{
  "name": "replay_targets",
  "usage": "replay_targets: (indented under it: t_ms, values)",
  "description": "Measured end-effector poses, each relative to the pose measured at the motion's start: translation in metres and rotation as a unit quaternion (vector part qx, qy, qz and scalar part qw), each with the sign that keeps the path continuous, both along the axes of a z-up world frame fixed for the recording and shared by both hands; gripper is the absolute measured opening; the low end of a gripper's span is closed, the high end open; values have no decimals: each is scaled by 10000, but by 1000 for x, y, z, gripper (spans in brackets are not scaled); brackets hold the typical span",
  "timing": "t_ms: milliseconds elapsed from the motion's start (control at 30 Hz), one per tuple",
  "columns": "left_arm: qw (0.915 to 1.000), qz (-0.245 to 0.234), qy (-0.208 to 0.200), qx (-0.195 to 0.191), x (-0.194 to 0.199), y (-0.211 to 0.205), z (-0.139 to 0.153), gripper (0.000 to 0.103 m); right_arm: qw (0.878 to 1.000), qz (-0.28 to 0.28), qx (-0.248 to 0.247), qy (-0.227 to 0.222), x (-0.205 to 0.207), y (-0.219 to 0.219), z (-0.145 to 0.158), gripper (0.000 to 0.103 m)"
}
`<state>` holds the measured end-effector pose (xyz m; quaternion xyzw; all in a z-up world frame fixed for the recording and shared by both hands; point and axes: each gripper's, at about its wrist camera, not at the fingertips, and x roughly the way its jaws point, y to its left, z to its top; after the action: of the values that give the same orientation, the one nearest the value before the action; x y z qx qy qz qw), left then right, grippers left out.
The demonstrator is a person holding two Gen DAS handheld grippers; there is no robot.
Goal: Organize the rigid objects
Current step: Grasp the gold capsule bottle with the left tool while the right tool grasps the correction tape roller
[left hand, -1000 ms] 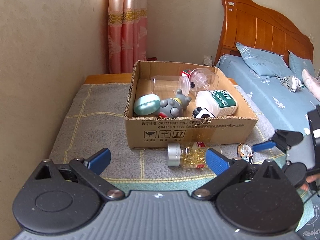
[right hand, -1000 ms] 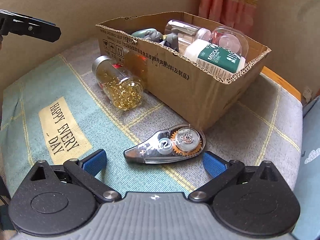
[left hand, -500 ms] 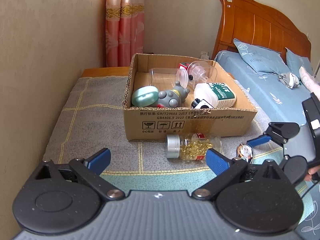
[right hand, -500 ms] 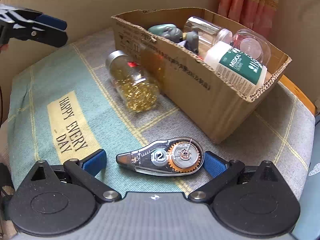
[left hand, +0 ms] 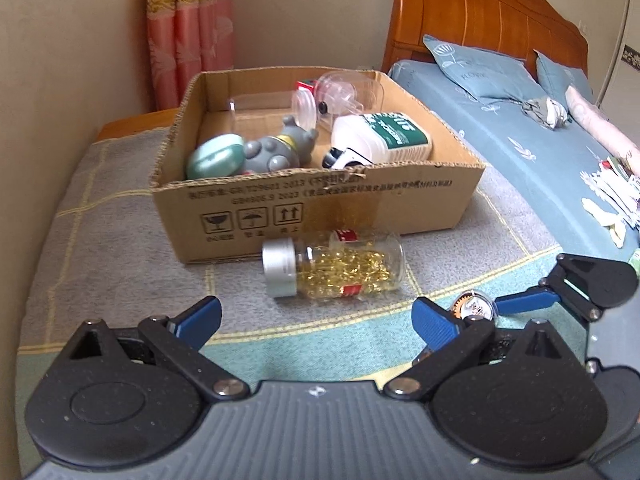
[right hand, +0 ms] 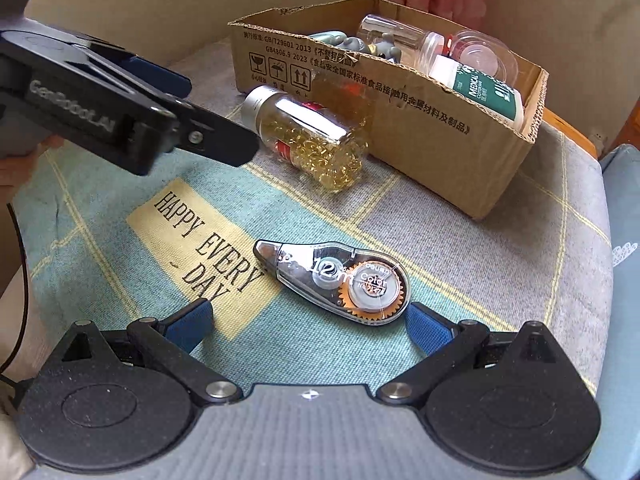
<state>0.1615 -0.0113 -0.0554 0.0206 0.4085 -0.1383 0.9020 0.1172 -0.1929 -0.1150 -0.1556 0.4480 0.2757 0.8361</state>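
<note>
Correction tape [right hand: 336, 280] between right gripper [right hand: 310, 324] fingers

Both wrist views low, close over mat; share cardboard box [left hand: 320, 204] [right hand: 420, 120], from different sides.

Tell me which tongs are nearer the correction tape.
Right. The right tongs are open with the correction tape lying just ahead of their tips. The left tongs are open too, facing the capsule bottle, with the tape off to their right.
</note>
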Motion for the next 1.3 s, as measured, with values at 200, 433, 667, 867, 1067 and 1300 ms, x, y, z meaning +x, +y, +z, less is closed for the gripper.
replay_targets:
  t_ms: [200,433,667,867,1067,1300]
  values:
    - [9999,-132,60,70,13,-19,-16,101,9993,-348,67,-94,-1,1,-1,103]
    - [9999,-96,55,129,26,-27,-25,101,9990,-369,142,-202,-4,0,-4,103]
    - [9999,104,98,52,43,-29,-31,101,9984,-449,187,-272,-6,0,-5,103]
    - [9994,285,148,110,49,-25,-34,101,9984,-441,195,-285,-7,-1,-5,103]
    - [9993,257,-30,269,42,-18,-31,94,9983,-457,200,-293,-7,0,-4,103]
    - [9980,399,-112,479,27,9,-25,92,9969,-692,192,-318,-3,0,-4,103]
